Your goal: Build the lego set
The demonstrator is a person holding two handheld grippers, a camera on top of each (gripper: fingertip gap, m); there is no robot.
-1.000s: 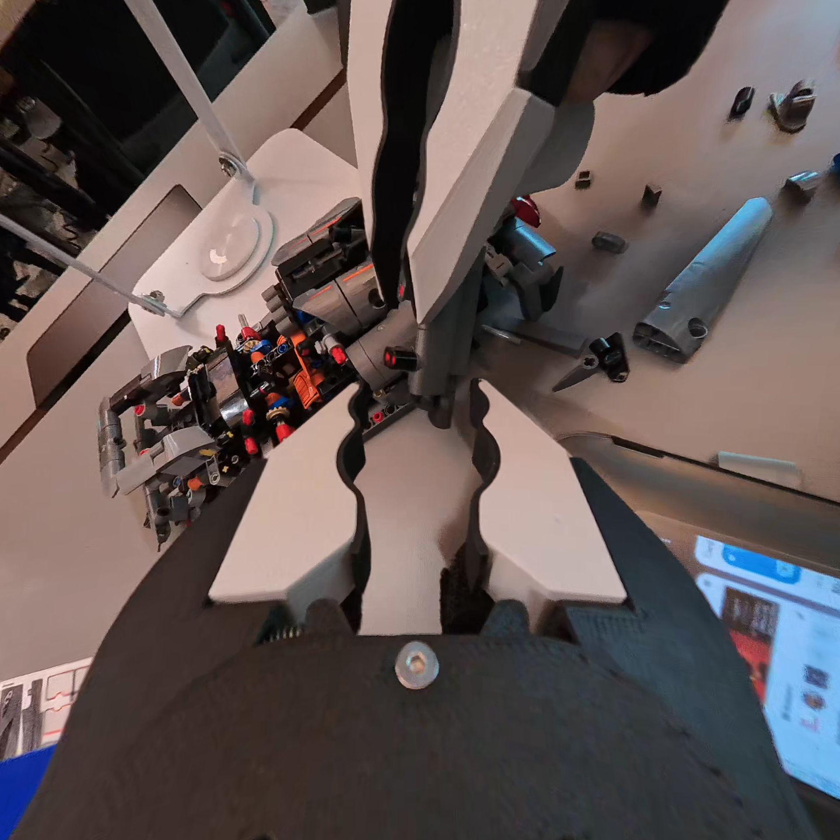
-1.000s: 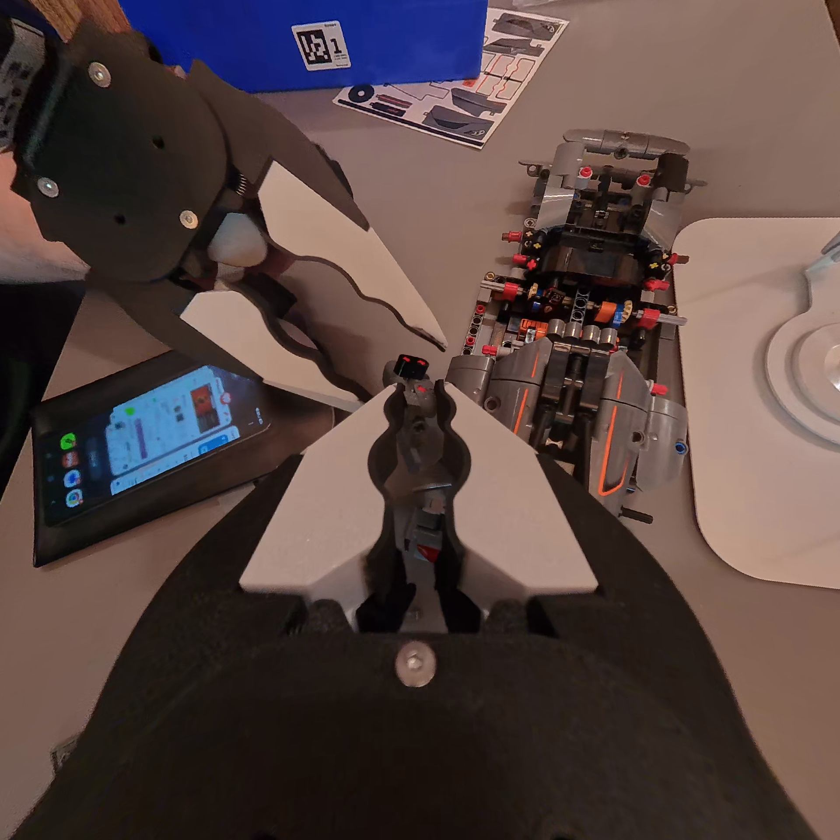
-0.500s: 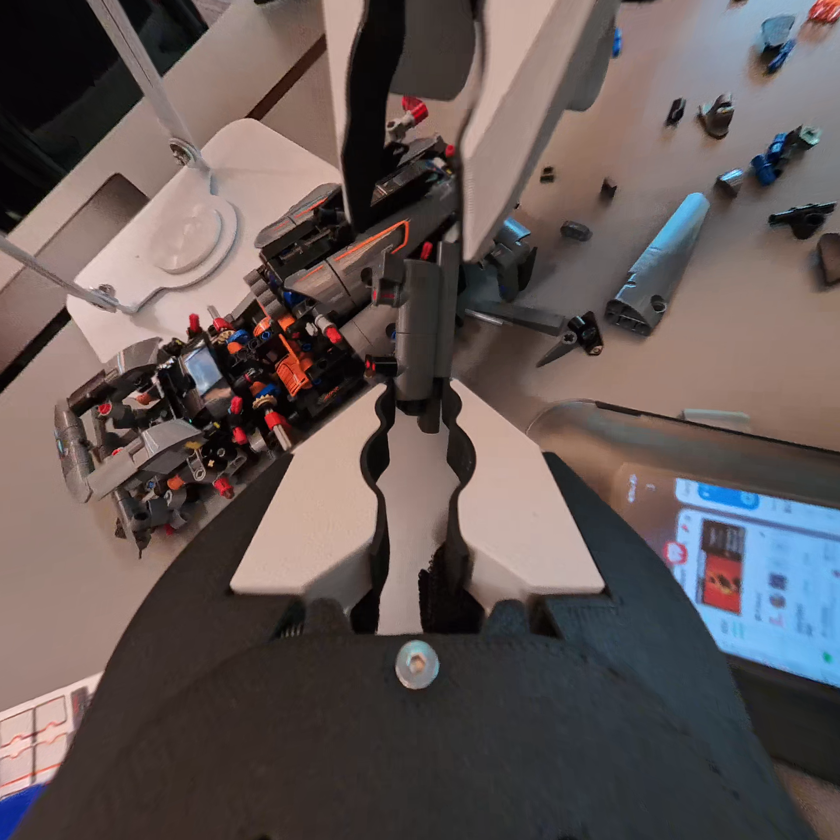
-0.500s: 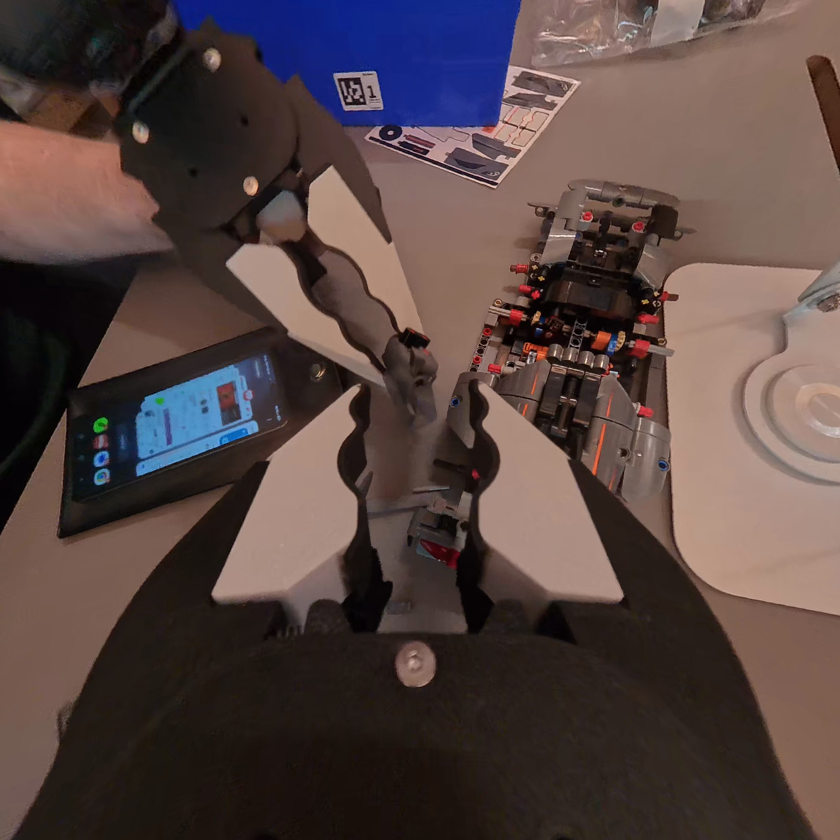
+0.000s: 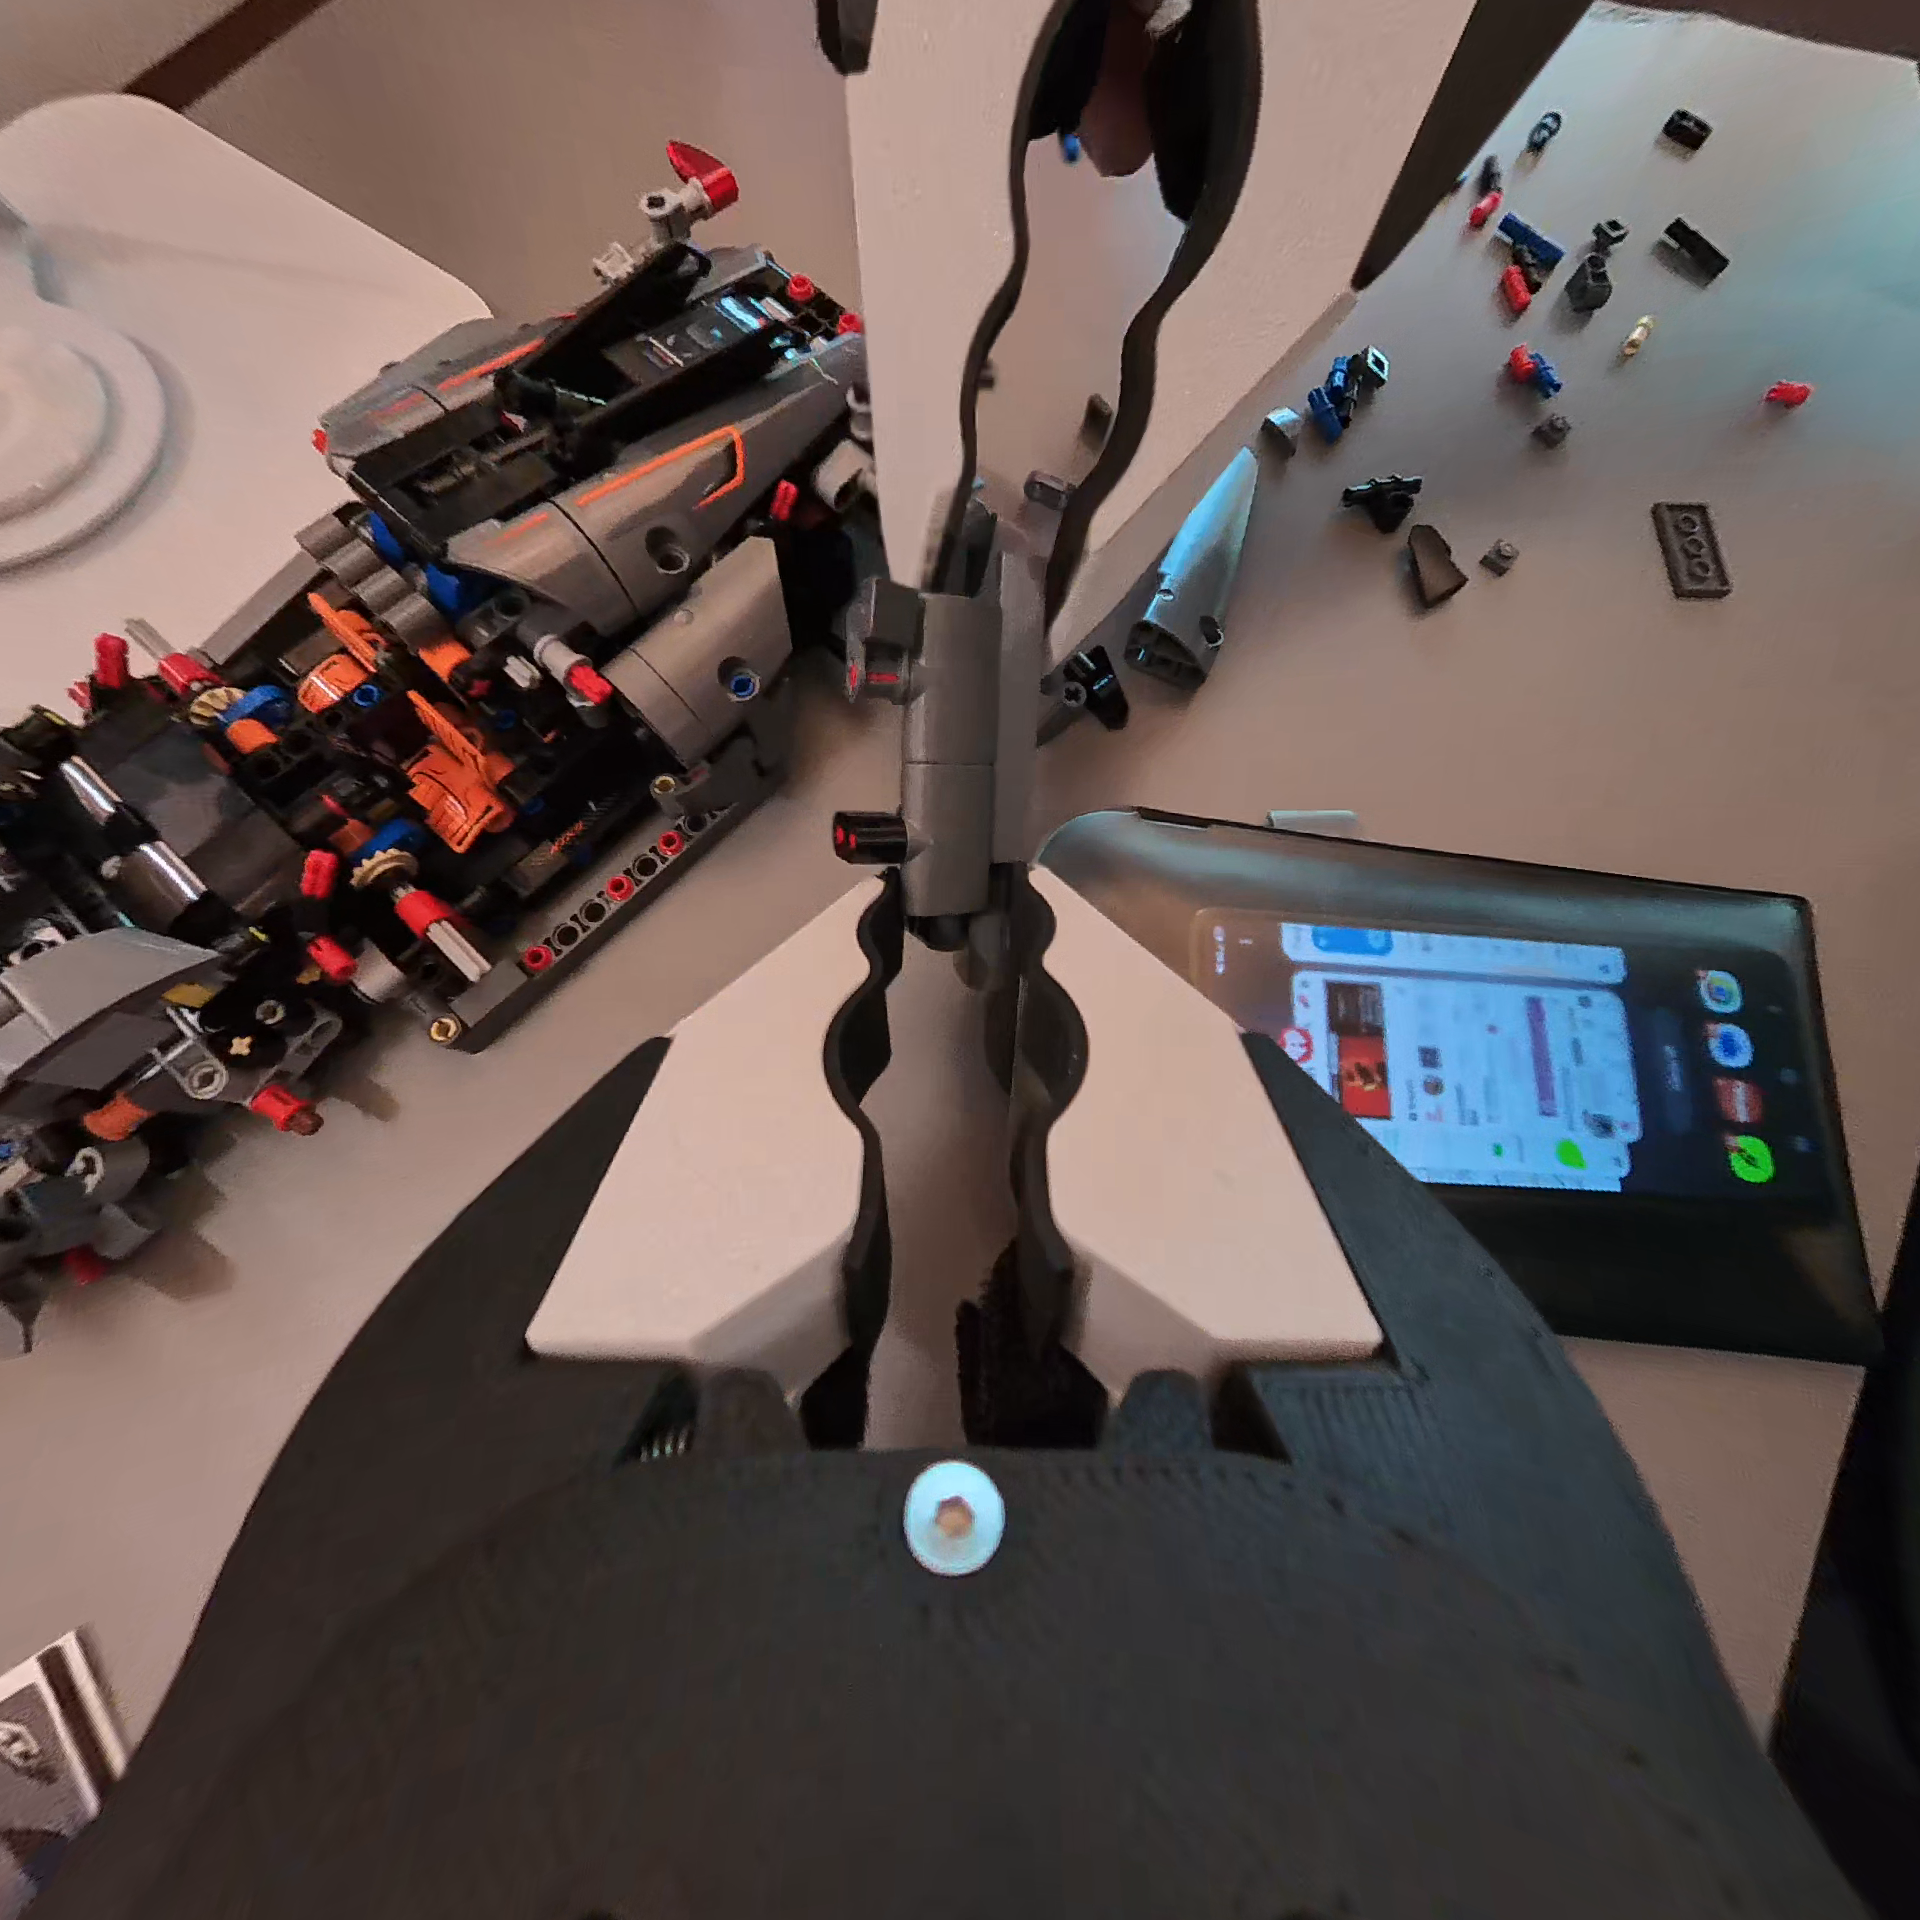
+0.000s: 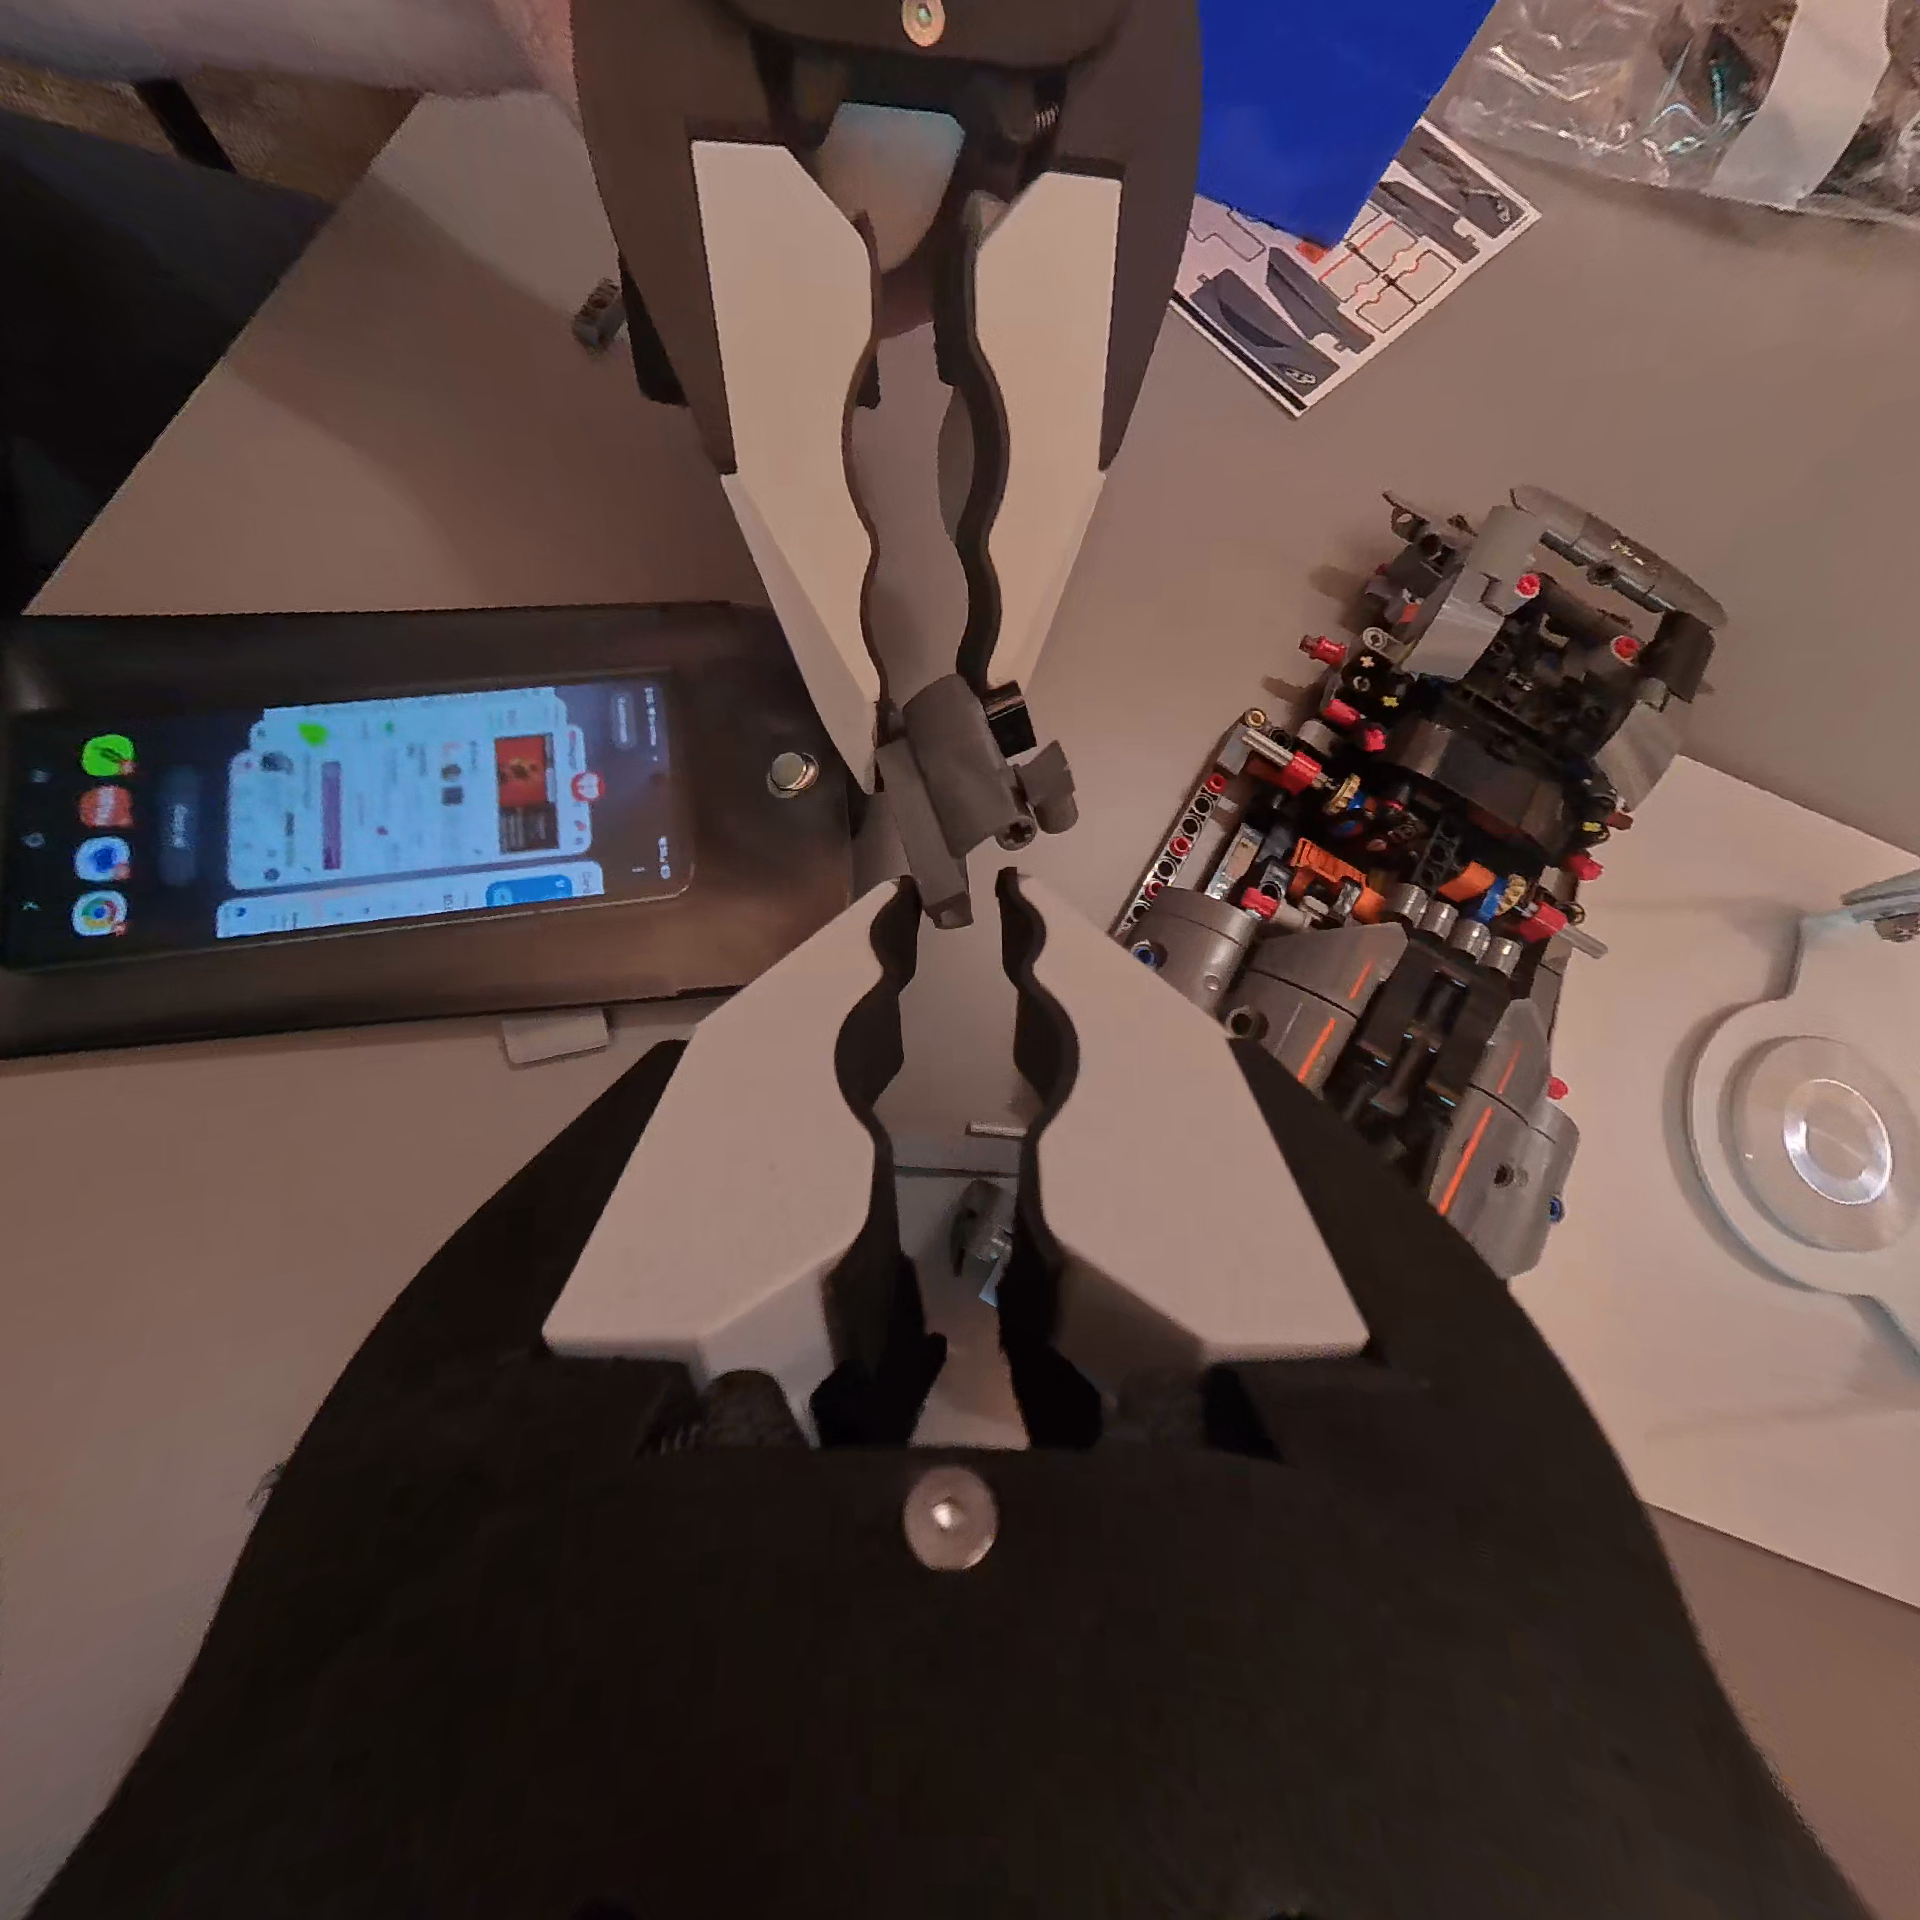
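— where's the piece you're working on?

— in the air over the table (image 5: 1455, 727), dead ahead at 12 o'clock. it's a small grey piece (image 5: 961, 727) with a couple of black-and-red pins sticking out at 9. my left gripper (image 5: 961, 899) is clamped on its near end. my right gripper (image 6: 961, 894) faces it from the other side, fingers a little apart around the far peg, with a gap on one side, so i'd call it not squeezing.

— how will it handle?

— light and stiff, i'd guess, hard smooth plastic. it looks to be made of several clicked-together bits, so a twist could pop a joint. i'd hold the flat grey sides, not the pins or the little side arm.

— and the build itself?

— the car model (image 5: 520, 623) lies on the table at 9 to 10 o'clock in the left view. it's long, and probably heavy next to this piece. i'd steady it by its solid grey shell (image 6: 1455, 1091), not the exposed gears in the middle.

— any containers?

— from the right camera there's a blue box (image 6: 1320, 104) at 1 o'clock, and i can't see inside it. a clear bag (image 6: 1662, 94) beside it holds dark parts, too blurred to name. the loose parts (image 5: 1538, 312) lie bare on the table at 1 to 2 o'clock in the left view, and a phone (image 5: 1507, 1039) at 3.
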